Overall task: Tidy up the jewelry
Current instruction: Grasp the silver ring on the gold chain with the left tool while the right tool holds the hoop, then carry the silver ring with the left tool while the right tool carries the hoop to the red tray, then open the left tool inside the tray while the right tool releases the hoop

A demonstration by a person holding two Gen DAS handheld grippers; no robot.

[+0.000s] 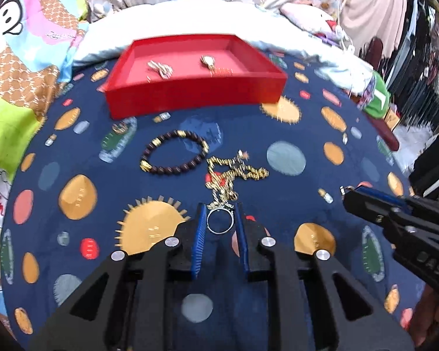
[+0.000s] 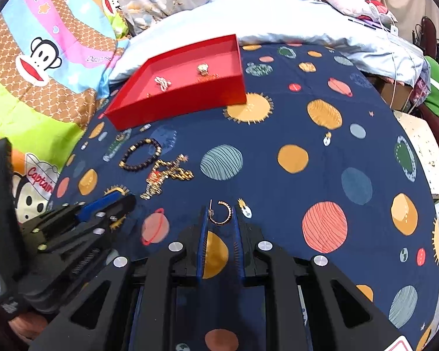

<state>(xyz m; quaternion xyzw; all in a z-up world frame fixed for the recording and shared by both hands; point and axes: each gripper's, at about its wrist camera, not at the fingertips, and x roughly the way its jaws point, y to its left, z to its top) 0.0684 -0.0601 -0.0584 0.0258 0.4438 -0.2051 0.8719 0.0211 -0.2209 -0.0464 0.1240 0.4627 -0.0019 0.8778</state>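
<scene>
A red tray (image 1: pixel 190 96) stands at the back with a pale chain (image 1: pixel 161 68) and a gold piece (image 1: pixel 207 60) in it; it also shows in the right wrist view (image 2: pixel 172 105). On the navy planet cloth lie a dark bead bracelet (image 1: pixel 175 153) and a tangled gold chain (image 1: pixel 234 172). My left gripper (image 1: pixel 219 219) has its blue pads around a silver ring (image 1: pixel 220 221). My right gripper (image 2: pixel 219 215) has its pads around a gold hoop earring (image 2: pixel 221 213). The bracelet (image 2: pixel 140 155) and the chain (image 2: pixel 166 175) lie to its left.
The right gripper (image 1: pixel 395 219) shows at the right of the left wrist view, and the left gripper (image 2: pixel 82 219) at the left of the right wrist view. Cartoon bedding (image 2: pixel 44 58) and a white pillow (image 1: pixel 190 17) border the cloth. Clutter lies at the right edge.
</scene>
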